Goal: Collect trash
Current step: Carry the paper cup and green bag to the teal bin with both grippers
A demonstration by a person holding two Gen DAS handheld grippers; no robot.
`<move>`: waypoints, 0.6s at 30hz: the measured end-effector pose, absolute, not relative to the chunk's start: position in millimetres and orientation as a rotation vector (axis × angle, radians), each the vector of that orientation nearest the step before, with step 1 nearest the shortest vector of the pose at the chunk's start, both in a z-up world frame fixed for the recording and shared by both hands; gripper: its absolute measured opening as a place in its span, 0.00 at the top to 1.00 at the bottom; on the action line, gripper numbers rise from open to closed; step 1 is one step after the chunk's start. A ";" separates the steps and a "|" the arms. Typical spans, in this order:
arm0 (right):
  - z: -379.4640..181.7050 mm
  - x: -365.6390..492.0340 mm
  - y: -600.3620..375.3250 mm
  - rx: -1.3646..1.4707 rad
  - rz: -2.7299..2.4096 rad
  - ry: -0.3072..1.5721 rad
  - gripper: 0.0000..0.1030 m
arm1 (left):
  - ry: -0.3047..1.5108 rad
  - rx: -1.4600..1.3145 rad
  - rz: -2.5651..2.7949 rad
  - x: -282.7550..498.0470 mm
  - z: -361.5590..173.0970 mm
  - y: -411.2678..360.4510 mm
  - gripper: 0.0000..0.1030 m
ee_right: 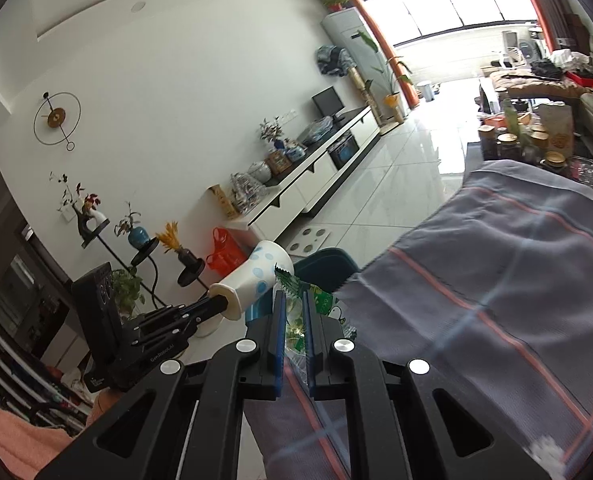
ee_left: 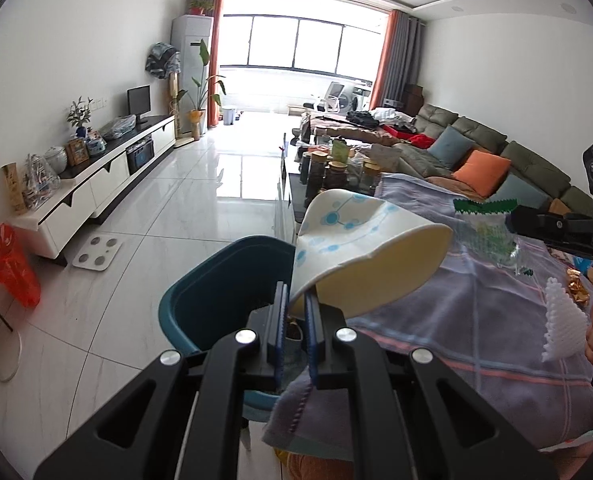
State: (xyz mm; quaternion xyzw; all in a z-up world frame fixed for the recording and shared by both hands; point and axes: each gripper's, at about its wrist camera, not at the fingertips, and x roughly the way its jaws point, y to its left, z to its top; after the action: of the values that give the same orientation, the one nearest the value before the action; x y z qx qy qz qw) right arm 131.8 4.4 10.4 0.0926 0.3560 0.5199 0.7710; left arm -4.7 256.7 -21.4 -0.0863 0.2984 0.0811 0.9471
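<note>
My left gripper [ee_left: 296, 300] is shut on the rim of a crushed white paper cup [ee_left: 360, 248] with blue dots, held over the edge of a teal bin [ee_left: 216, 280] on the floor beside the table. My right gripper [ee_right: 294, 308] is shut on a green and clear plastic snack wrapper [ee_right: 296, 324], above the table's edge near the teal bin [ee_right: 328, 260]. In the left wrist view the right gripper [ee_left: 512, 220] comes in from the right with the wrapper [ee_left: 484, 224]. In the right wrist view the left gripper [ee_right: 216, 302] holds the cup [ee_right: 256, 276].
A grey checked cloth [ee_left: 476, 320] covers the table, with a white foam net [ee_left: 564, 324] and gold wrappers [ee_left: 576, 294] at its right. Jars [ee_left: 328, 168] stand farther along it. A white scale [ee_left: 98, 254] and an orange bag [ee_left: 14, 268] sit on the tiled floor by the TV cabinet [ee_left: 108, 176].
</note>
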 end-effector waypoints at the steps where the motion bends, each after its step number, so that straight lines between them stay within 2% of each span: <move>1: 10.1 132.0 9.5 0.200 1.131 0.775 0.92 | 0.611 -0.178 0.173 -5.0 -22.7 260.1 0.90; 18: -6.9 153.1 83.8 0.191 1.152 0.872 0.92 | 0.670 -0.248 0.251 -0.5 -46.9 304.6 0.90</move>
State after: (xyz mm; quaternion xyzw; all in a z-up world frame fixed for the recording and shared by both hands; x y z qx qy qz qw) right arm 153.1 83.8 -6.9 0.0873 0.3984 0.5262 0.7461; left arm -0.5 304.6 -46.9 -0.1213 0.3270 0.1225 0.9292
